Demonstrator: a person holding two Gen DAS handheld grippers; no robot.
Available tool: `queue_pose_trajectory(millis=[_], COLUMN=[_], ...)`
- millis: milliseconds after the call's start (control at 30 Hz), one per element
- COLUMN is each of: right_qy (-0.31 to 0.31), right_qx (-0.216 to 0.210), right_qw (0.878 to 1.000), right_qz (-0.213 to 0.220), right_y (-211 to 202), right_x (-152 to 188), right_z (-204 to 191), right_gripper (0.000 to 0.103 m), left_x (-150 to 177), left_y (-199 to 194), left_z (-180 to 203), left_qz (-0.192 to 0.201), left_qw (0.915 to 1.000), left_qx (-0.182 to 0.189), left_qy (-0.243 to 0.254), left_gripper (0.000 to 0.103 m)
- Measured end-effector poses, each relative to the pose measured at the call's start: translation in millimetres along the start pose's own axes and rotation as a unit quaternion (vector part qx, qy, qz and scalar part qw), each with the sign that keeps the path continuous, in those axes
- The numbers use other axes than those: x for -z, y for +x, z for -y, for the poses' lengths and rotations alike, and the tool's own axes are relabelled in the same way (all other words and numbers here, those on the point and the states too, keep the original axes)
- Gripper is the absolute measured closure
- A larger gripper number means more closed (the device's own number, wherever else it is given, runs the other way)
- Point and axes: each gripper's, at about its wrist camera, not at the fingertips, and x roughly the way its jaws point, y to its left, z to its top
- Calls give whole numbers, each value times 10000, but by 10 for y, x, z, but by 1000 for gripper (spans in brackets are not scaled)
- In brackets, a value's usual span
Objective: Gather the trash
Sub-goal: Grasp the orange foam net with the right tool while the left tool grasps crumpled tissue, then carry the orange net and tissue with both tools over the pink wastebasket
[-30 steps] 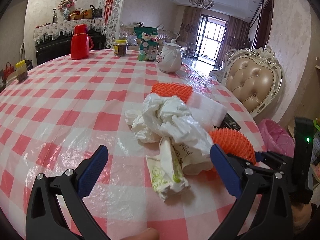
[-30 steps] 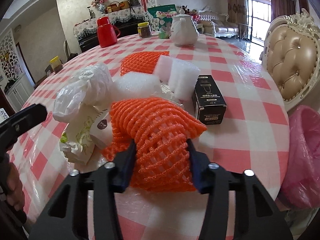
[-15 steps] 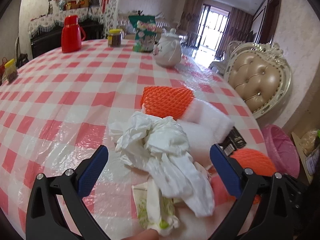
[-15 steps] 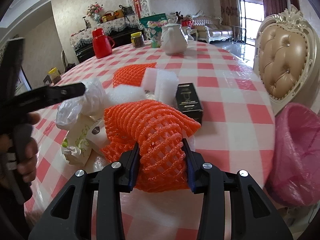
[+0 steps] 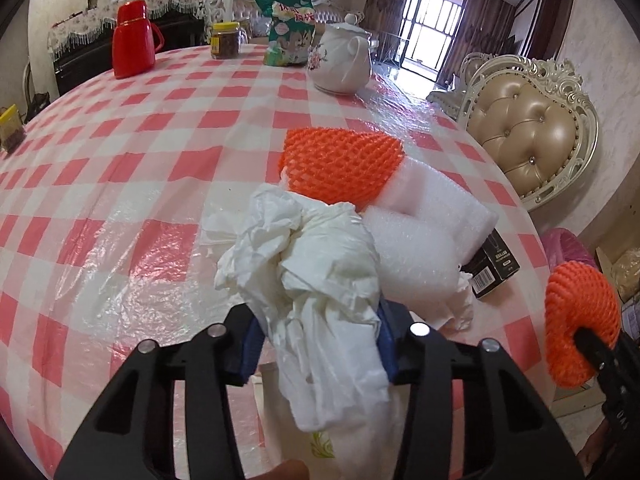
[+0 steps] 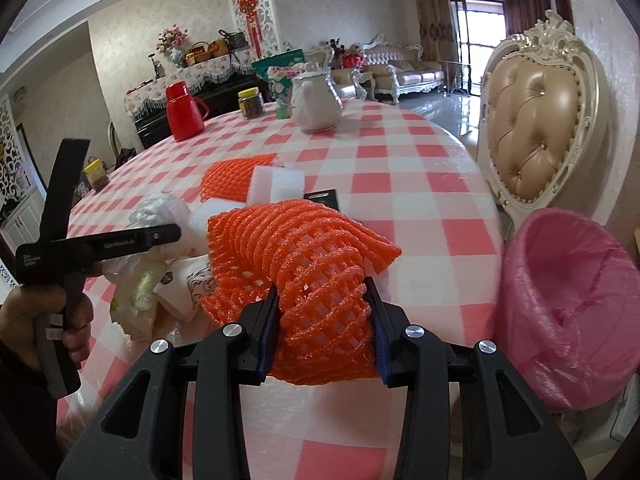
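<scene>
Little writing reads clearly: the left gripper's black arm, seen from the right wrist, carries a pale printed word too small to make out, the black box (image 5: 494, 266) shows a barcode and tiny white lettering, and the green snack bag (image 5: 289, 28) has large print that stays blurred. The left gripper (image 5: 318, 354) has its jaws closing on a crumpled white plastic bag (image 5: 320, 280), whose bulk fills the gap between the blue pads. The right gripper (image 6: 324, 334) is clamped narrow on an orange foam net (image 6: 304, 260), lifted over the table's near edge. Only the right wrist view shows the hand (image 6: 48, 320) gripping the left tool, a paper cup (image 6: 184, 286) with a dark logo lying beside the net, and the open mouth of the pink-lined bin (image 6: 568, 308) standing just off the table. Only the left wrist view shows a second orange net (image 5: 340, 164) resting against white foam sheets (image 5: 424, 236) in the pile. The round table (image 5: 140, 184) wears a red-and-white checked cloth under clear plastic, with a red thermos (image 5: 132, 40), a jar (image 5: 226, 40) and a white teapot (image 5: 340, 64) at its far side. A tufted cream chair (image 6: 536, 120) stands beside the table in a wallpapered room with sofas and a chandelier.
</scene>
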Motion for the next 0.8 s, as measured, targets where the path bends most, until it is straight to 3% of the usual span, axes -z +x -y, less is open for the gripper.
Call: queue_pose_trajectory(millis=[400,800], right_qy=[123,341], right_qx=[373,958], right_qw=[9988,9932], right_qz=[302,564], right_y=[-252,-503], right_x=[-88,-155], right_z=[307,735], right_gripper=[65,65], left_x=[-100,-182], left_y=[-441,-821], left_z=[-29,316], left_qz=[546,1058], left_qw=[9984,9940], left_qx=[-110,232], left_qy=[-87,158], left_gripper=[60,60])
